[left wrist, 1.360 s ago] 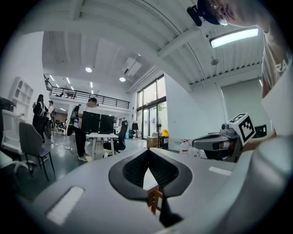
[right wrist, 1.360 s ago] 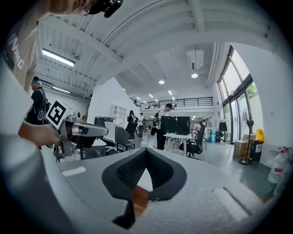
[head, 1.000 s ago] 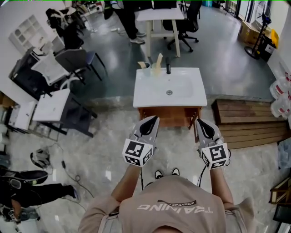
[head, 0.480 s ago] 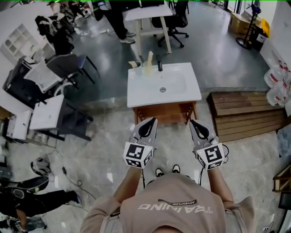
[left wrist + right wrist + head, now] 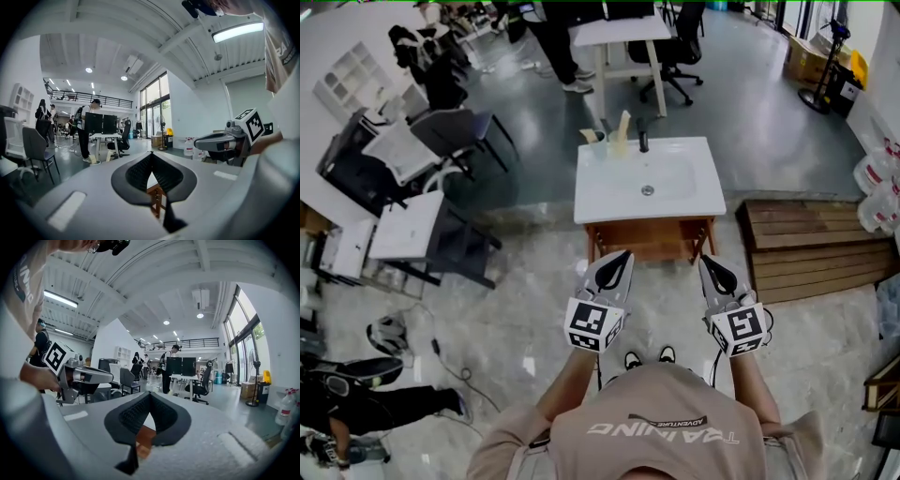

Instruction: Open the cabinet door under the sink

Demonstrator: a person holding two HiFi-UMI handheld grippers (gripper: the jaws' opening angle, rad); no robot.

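In the head view a white sink sits on a wooden cabinet just ahead of me. Its doors look shut, though little of the front shows from above. My left gripper and right gripper are held side by side, level, a short way before the cabinet front and apart from it. Both are shut with nothing between the jaws. The left gripper view shows the left gripper with its pads meeting and a bit of the cabinet below them. The right gripper looks the same, with the cabinet's wood under its pads.
A black faucet and a cup stand at the sink's back edge. A wooden platform lies to the right, a small white table and chairs to the left. A person stands by a desk behind the sink.
The head view has swung a little, so the sink shifts in the picture. Both grippers stay shut and in about the same place before the cabinet.
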